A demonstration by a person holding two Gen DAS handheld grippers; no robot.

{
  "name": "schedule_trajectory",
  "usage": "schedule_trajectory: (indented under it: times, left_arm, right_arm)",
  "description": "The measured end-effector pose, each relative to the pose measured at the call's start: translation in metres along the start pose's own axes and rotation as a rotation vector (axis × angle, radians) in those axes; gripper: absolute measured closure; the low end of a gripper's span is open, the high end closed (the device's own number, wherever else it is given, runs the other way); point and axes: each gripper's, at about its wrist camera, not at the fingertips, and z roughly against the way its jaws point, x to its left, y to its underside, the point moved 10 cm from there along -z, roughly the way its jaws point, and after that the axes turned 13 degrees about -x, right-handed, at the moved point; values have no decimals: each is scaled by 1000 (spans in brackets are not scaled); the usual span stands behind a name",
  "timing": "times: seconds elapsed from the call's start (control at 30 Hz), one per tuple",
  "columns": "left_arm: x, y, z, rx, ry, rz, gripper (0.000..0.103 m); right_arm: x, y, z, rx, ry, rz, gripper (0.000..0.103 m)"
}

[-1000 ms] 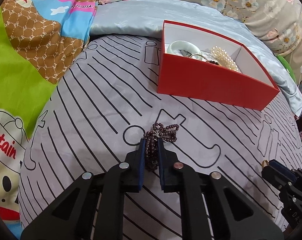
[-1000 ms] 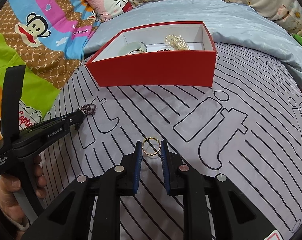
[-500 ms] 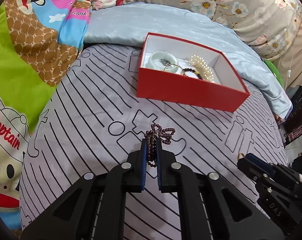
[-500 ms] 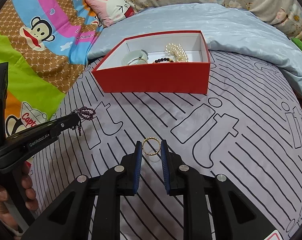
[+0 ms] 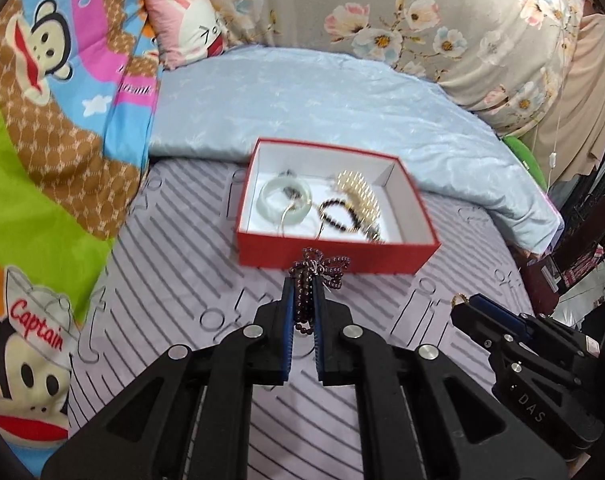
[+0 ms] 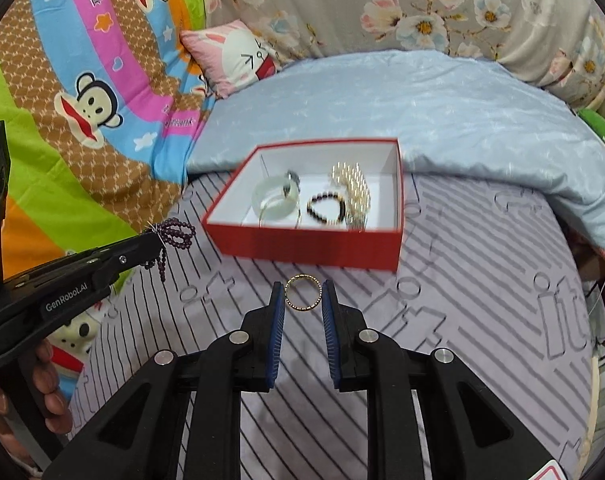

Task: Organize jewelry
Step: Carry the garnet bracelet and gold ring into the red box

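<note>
I am taking the red box [image 6: 302, 246] as my landmark: it is sitting open on the striped bedsheet [image 6: 482, 280], its long axis running across both views, with a pale jade bangle [image 6: 272, 199], a dark bead bracelet [image 6: 326, 208] and a pearl bracelet [image 6: 352, 192] already lying inside.

Both tools are hovering on the near side of the box, short of its front wall. The left gripper [image 5: 302, 284] is pinching a garnet bead strand [image 5: 316, 270], the loops bunching just in front of that wall, so I am judging this hand the nearer one; the drop calls for going forward and over the rim. The right gripper [image 6: 302, 294] is squeezing a thin gold ring-shaped bangle [image 6: 302, 293] between its blue pads, its hoop facing the camera, a little further back from the box.

I am reading "GenRobot.AI" on the left tool's body in the right view, "DAS" on the right tool in the left view, and "Captain" on the monkey blanket [image 5: 34, 320] off to the box's left.
</note>
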Motion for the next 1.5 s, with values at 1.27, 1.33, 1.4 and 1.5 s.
schedule_trajectory:
  times: [1.27,1.33,1.4,1.5]
  left_arm:
    - [-8,-62,-168,25,-52,-45,96]
    - [-6,-59,-175,33,-55,-43,96]
    - [-5,-56,-181,40,-56,-40,96]
    - [-3,-54,-188,46,-61,-39,96]
  right_arm:
    - [-39,-77,-139,9,40,5,86]
    - [-42,-73,-146,20,42,3,86]
    - [-44,-70,-152,30,43,1,86]
    - [-47,-65,-161,45,45,2,86]
